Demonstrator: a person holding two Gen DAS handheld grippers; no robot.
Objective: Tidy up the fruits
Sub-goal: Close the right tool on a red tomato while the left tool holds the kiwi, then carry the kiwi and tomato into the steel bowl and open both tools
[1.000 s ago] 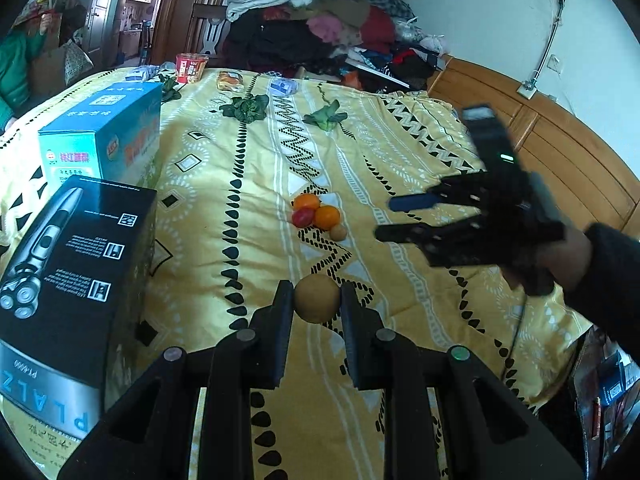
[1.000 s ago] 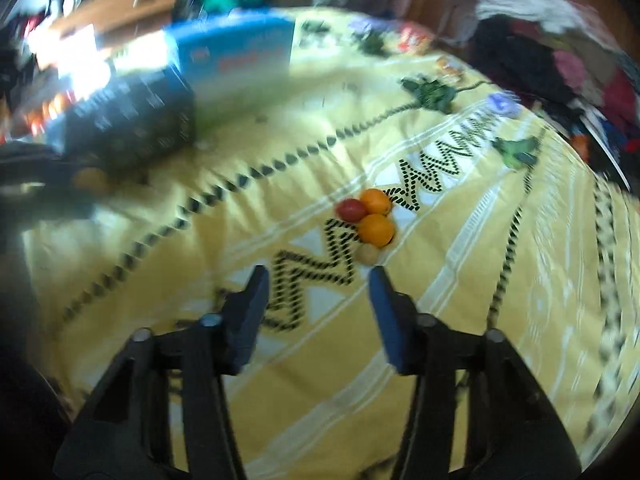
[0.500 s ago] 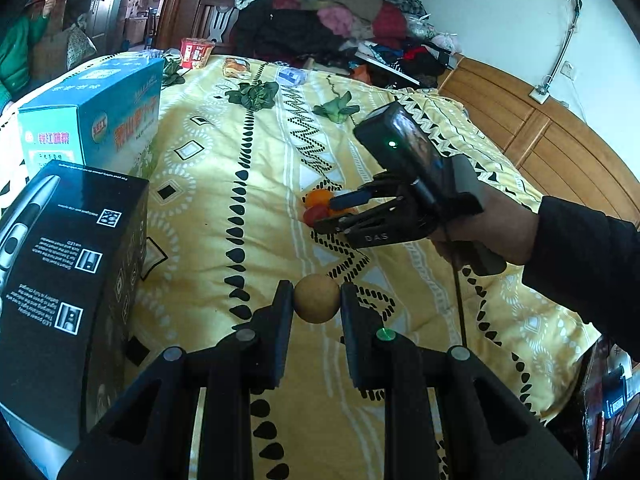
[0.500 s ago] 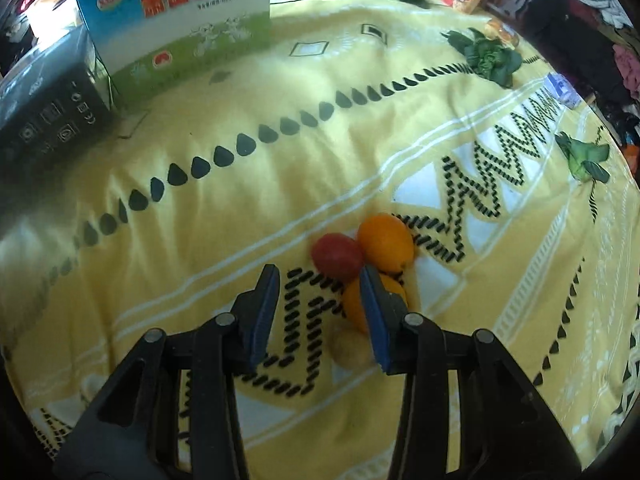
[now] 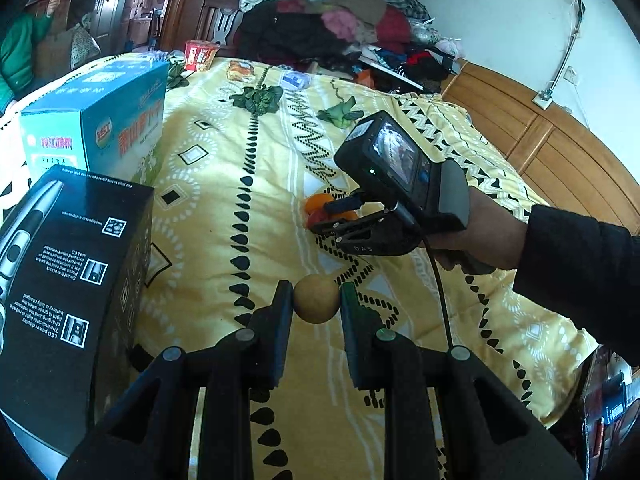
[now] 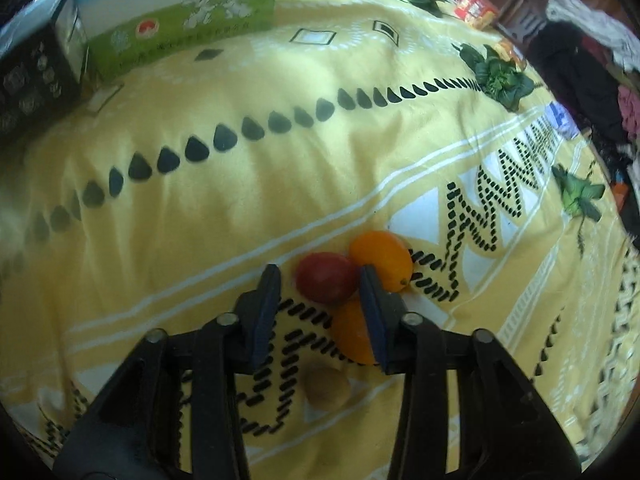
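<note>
Fruit [image 5: 316, 298] clamped in left gripper [image 5: 312, 300]; red fruit [image 6: 326, 282] between right gripper's [image 6: 320, 280] closing, untouching jaws.

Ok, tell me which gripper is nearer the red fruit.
Right. The right gripper is down at the red fruit, jaws closing beside it. The left gripper is back from the pile, shut on a tan fruit.
</note>
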